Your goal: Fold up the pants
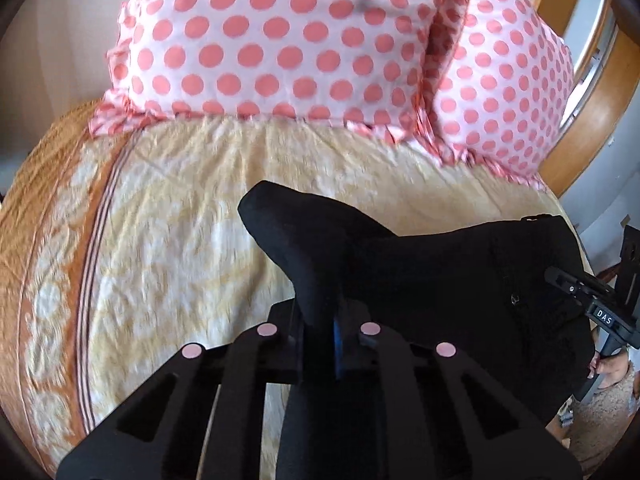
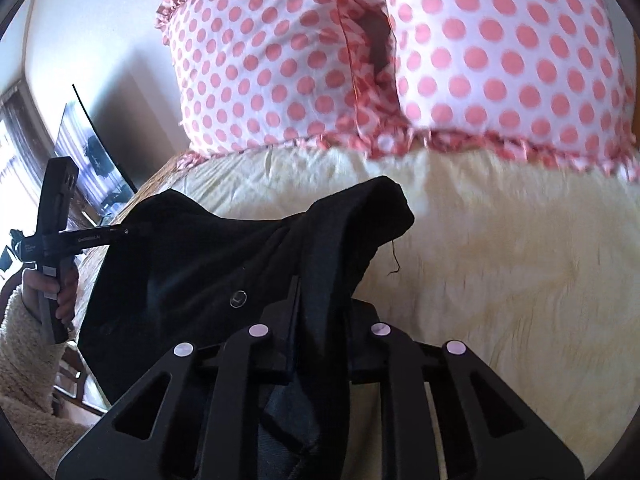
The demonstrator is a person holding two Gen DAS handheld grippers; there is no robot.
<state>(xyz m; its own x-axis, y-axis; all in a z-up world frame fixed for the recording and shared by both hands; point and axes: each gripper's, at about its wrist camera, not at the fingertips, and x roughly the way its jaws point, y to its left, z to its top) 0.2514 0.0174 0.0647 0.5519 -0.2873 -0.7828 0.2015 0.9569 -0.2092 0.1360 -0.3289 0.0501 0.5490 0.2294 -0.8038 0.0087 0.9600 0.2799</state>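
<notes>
Black pants [image 1: 440, 272]; white pillows [image 1: 280, 40] with coral polka dots at 12 o'clock; cream-and-ochre patterned bedspread [image 1: 160, 220].

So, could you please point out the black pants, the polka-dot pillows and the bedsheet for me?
black pants [image 1: 460, 280], left wrist view, on the bunched cloth.
polka-dot pillows [image 2: 272, 72], right wrist view, on the left pillow's face.
bedsheet [image 2: 500, 248], right wrist view, on bare cream cloth.

Pillows [image 1: 280, 40] blocking beyond bare bedspread [image 1: 180, 220]
</notes>
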